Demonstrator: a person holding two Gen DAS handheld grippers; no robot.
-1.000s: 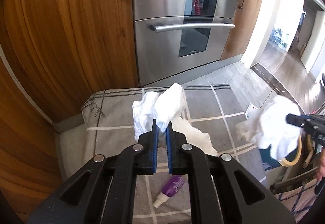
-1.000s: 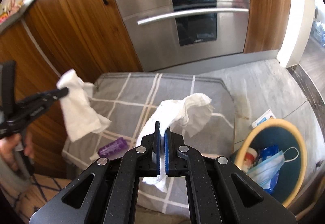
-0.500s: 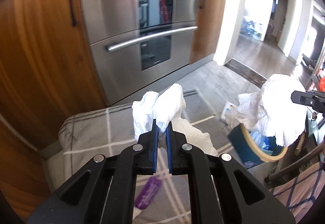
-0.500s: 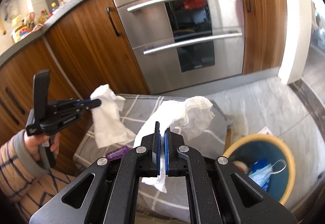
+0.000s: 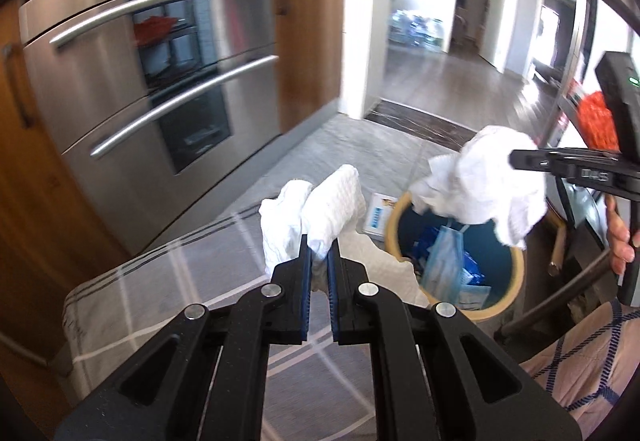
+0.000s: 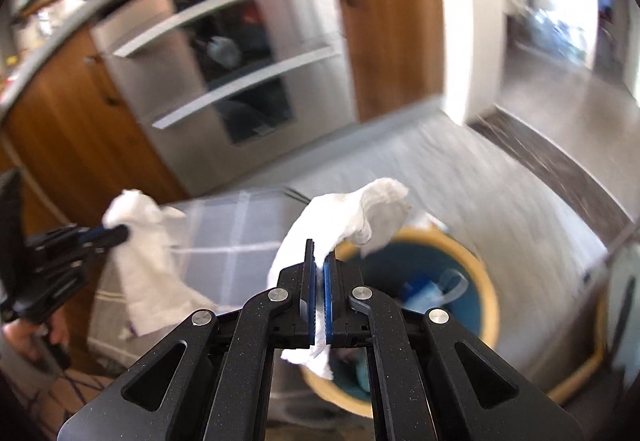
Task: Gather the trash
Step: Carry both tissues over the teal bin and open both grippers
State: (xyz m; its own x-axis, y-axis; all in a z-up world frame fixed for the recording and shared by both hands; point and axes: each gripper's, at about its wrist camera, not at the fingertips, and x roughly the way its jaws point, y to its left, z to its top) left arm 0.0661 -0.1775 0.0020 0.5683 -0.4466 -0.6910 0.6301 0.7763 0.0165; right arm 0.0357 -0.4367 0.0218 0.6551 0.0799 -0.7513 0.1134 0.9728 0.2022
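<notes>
A: White crumpled paper towel in each hand-held gripper, yes?

B: Yes. Left hand-held gripper (image 5: 319, 255) is clamped on one paper towel (image 5: 316, 213), pinched at a fold, bulk sticking up past the tips. Right hand-held gripper (image 6: 319, 265) is clamped on the other paper towel (image 6: 352, 219), a tail hanging below the pads.

A: Where are they relative to the bin?

B: Left wrist view: the left towel is just beside the trash bin (image 5: 394, 229), above the checked mat (image 5: 200, 273). Right wrist view: the right towel hangs over the bin's open mouth.

A: Handling notes?

B: My read: very light, soft, no stiffness, crushes freely. Could cling to the pads on release. Pinching a bunched fold holds better than a loose single-layer edge, which might tear.

A: View differences?

B: Left view is sharper; it shows the bin contents, a blue face mask (image 5: 444, 257), a small carton (image 5: 376, 215) on the floor behind the rim, and the person's fingers on the right handle. Right view is motion-blurred but shows the towel's hanging tail, and the left hand-held gripper from the side.
</notes>
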